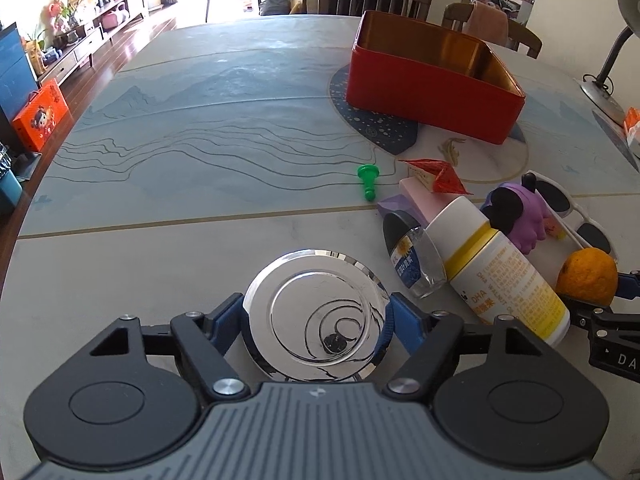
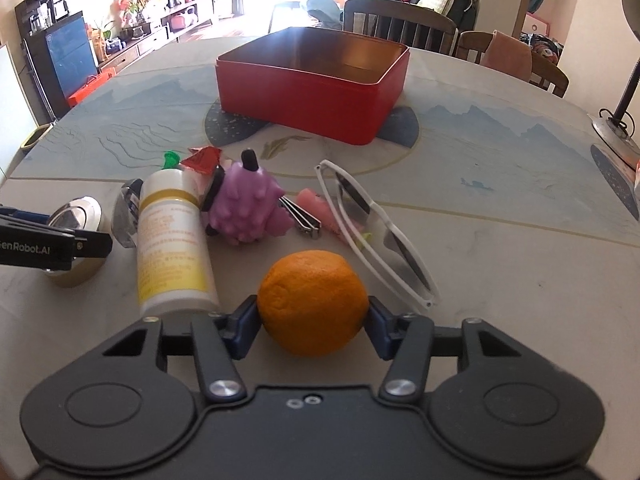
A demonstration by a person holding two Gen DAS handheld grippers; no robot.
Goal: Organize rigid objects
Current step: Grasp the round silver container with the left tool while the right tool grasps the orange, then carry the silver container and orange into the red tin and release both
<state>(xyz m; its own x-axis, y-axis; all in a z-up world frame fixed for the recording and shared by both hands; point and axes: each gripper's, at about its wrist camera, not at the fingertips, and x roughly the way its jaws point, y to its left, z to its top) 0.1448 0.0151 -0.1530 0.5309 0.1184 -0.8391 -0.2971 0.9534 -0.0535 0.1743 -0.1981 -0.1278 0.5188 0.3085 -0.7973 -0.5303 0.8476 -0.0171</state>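
My left gripper (image 1: pixel 316 316) is shut on a round silver-lidded tin (image 1: pixel 312 304), low over the table; the tin also shows in the right wrist view (image 2: pixel 76 212). My right gripper (image 2: pixel 312 320) is shut on an orange (image 2: pixel 313 302), which also shows in the left wrist view (image 1: pixel 588 276). An open red box (image 2: pixel 316 80) with a gold inside stands at the back of the table; it also shows in the left wrist view (image 1: pixel 436 76). In front of it lie a white and yellow bottle (image 2: pixel 172 240), a purple toy (image 2: pixel 244 208), white sunglasses (image 2: pixel 372 220) and a green peg (image 1: pixel 367 182).
A small glass jar (image 1: pixel 412 260), nail clippers (image 2: pixel 304 220), a red paper packet (image 1: pixel 440 174) and pink and purple blocks (image 1: pixel 416 196) lie in the clutter. A desk lamp base (image 2: pixel 616 132) stands at the far right. Chairs (image 2: pixel 400 20) line the far edge.
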